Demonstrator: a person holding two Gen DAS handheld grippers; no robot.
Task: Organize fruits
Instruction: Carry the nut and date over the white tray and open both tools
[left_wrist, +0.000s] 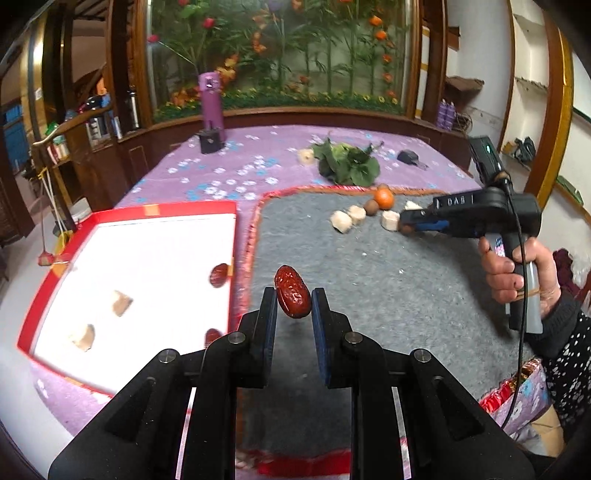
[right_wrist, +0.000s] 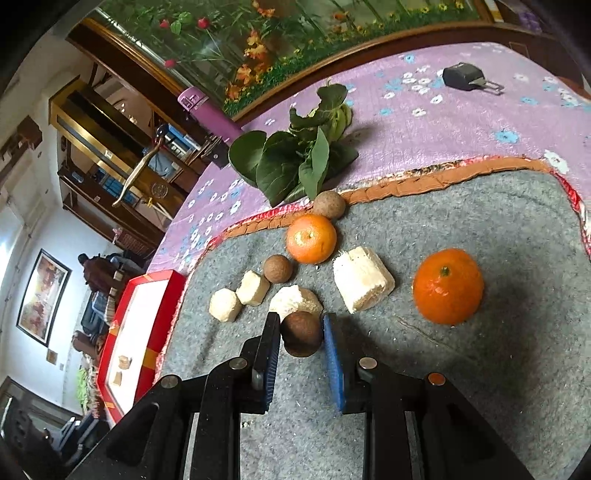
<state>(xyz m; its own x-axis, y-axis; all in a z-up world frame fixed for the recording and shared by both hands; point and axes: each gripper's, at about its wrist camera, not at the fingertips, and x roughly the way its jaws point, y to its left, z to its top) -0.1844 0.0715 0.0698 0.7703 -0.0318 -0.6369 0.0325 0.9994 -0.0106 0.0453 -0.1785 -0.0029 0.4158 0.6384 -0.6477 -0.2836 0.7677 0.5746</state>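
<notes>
Left wrist view: left gripper is clamping a red date between its pads, holding it in the air over the grey mat, just right of the red tray. Tray is sitting on the purple flowered cloth and is holding two pale chunks and two more dates by its right wall. Far across the mat, the right gripper is lying low among pale chunks, a tangerine and a brown round fruit; a hand is squeezing its handle. Leafy greens are lying on the cloth beyond.

Right wrist view: right gripper is closing on a brown round fruit, pads pressing both its sides, fruit down at the grey mat. Just ahead are lying four pale chunks, two more brown round fruits and a tangerine; a second tangerine is sitting well to the right. Leafy greens are resting on the cloth past the mat edge. Red tray is showing at left with two chunks inside.
</notes>
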